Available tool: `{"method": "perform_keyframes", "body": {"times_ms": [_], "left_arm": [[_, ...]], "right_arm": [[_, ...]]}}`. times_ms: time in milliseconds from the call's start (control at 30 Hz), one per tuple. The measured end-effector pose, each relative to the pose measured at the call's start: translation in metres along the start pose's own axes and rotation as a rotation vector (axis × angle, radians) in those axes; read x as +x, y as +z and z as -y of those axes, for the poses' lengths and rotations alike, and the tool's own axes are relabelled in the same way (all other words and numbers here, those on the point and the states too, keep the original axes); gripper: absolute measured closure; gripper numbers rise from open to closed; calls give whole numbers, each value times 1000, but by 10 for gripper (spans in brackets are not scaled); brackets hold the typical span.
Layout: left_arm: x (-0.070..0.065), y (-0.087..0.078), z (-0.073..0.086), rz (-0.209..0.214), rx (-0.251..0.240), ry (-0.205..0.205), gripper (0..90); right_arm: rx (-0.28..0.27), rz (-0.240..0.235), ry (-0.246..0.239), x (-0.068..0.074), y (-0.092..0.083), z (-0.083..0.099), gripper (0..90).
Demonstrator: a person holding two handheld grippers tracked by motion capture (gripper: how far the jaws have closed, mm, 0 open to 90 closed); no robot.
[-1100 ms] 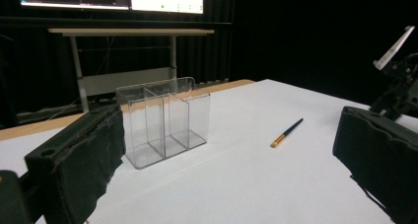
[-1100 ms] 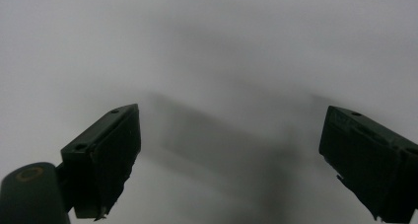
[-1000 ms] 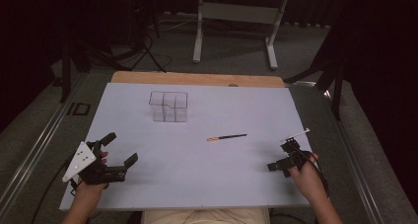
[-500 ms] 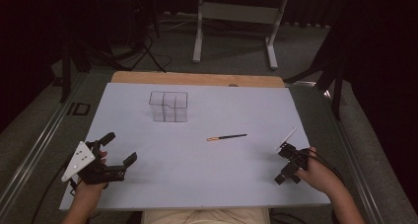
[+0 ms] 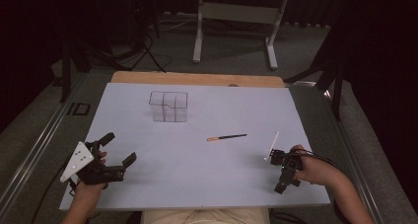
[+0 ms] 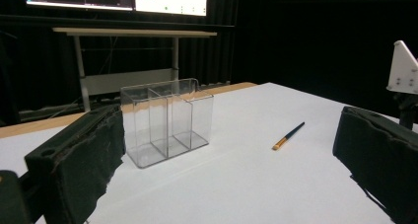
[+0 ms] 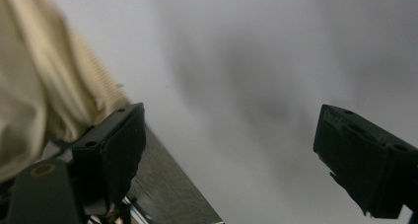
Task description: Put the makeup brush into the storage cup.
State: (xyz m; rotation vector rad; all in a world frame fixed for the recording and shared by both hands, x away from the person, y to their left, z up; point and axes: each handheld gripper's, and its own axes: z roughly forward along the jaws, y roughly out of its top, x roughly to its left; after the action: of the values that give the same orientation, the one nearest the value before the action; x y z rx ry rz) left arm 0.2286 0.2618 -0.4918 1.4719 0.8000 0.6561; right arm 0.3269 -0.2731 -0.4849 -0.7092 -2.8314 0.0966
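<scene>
Your right tool [image 5: 283, 183] sits at the near right edge of the surface [image 5: 197, 184], turned back toward you, its jaws spread wide and holding nothing. From its own camera you get the pale surface, the surface's edge and a tan garment [image 7: 44, 81] at the left; that picture is blurred, so little else can be read there. The thin white plate on top of this tool stands edge-on to the high view and is hard to make out.

Your left tool [image 5: 118, 157] rests low at the near left, jaws also wide apart and empty, aimed across the surface. That aim is likely why its camera frames both things at once.

Farther out, right of centre, the brush [image 5: 226, 136] lies flat, orange end toward your left, dark end toward your right, well apart from both tools. It probably lies alone so either tool can reach it.

Beyond it, toward the far left, the clear organizer [image 5: 168, 106] stands upright with its compartments empty, as far as the see-through walls let you tell. How many compartments it has is hard to count.
</scene>
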Motion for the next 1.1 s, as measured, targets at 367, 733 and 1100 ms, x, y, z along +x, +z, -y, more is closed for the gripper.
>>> {"method": "perform_keyframes", "body": {"times_ms": [367, 733, 1100], "left_arm": [[0, -1, 0, 2, 3, 0, 4], [0, -3, 1, 1, 2, -2, 4], [0, -5, 1, -5, 3, -2, 4]], "right_arm": [[-14, -29, -239, 18, -3, -18, 132], [-12, 7, -398, 26, -6, -37, 125], [-95, 5, -558, 39, -15, -63, 148]]}}
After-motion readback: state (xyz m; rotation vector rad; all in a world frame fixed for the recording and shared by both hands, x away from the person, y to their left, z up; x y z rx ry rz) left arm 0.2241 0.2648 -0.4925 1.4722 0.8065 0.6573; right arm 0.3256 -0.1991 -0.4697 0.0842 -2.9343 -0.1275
